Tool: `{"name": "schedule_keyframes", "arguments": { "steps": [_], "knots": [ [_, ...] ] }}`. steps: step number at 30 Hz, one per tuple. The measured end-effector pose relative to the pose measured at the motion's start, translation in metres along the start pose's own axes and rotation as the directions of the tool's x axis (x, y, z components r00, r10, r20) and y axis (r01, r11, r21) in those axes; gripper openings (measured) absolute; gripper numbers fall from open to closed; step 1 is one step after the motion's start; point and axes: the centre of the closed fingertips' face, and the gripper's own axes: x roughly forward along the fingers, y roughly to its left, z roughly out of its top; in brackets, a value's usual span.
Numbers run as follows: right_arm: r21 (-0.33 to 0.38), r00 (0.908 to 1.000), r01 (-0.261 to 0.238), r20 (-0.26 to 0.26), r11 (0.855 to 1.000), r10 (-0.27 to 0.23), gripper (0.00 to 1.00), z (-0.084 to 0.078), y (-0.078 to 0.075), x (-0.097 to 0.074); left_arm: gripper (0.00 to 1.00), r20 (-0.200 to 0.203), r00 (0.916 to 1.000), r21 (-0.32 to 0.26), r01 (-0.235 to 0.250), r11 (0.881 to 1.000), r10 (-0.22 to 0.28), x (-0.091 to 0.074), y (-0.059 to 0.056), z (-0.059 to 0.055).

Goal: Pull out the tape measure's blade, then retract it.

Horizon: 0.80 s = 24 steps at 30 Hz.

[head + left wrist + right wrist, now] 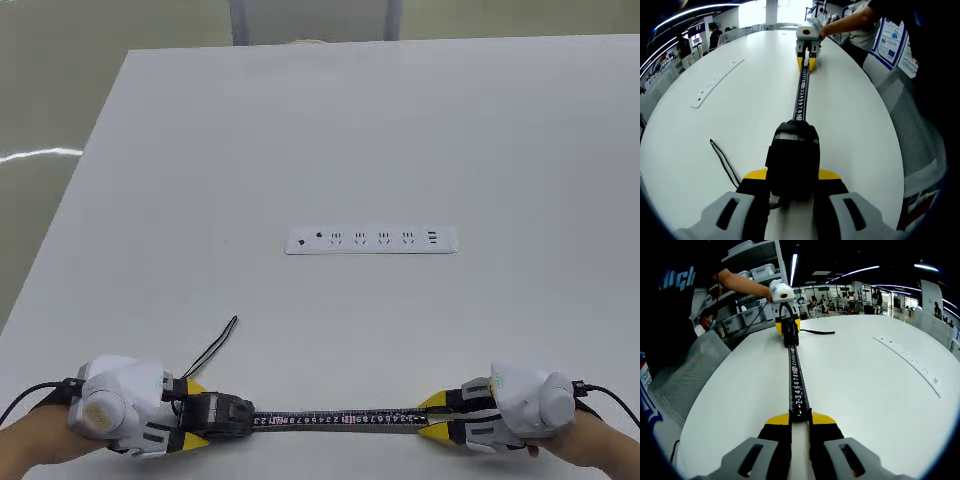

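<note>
The black tape measure case (225, 414) (792, 155) lies on the white table near its front edge, with my left gripper (192, 414) (790, 176) shut on it. Its black blade (340, 418) (801, 92) (795, 382) with white numbers stretches flat to the right. My right gripper (432, 415) (800, 417) is shut on the blade's end. In the left gripper view the right gripper (806, 59) sits far along the blade. The right gripper view has the left gripper (788, 327) at the blade's far end. A black wrist strap (212, 346) (724, 160) (816, 332) trails from the case.
A white power strip (371, 240) (715, 82) (912, 362) lies in the middle of the table (350, 140), beyond the blade. The table's left edge runs beside a greenish floor (45, 120). Shelves and people stand in the room behind.
</note>
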Motion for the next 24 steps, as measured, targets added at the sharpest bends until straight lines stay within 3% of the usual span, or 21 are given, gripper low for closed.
{"name": "schedule_keyframes", "arguments": {
  "steps": [24],
  "knots": [
    [0.002,0.9999,0.004,-0.012,1.000,-0.004,0.11,-0.0071,-0.0052,-0.0060,0.30,-0.004,1.0000,-0.009,0.002,1.000,-0.002,0.0007,-0.0002,0.0006]
  ]
}}
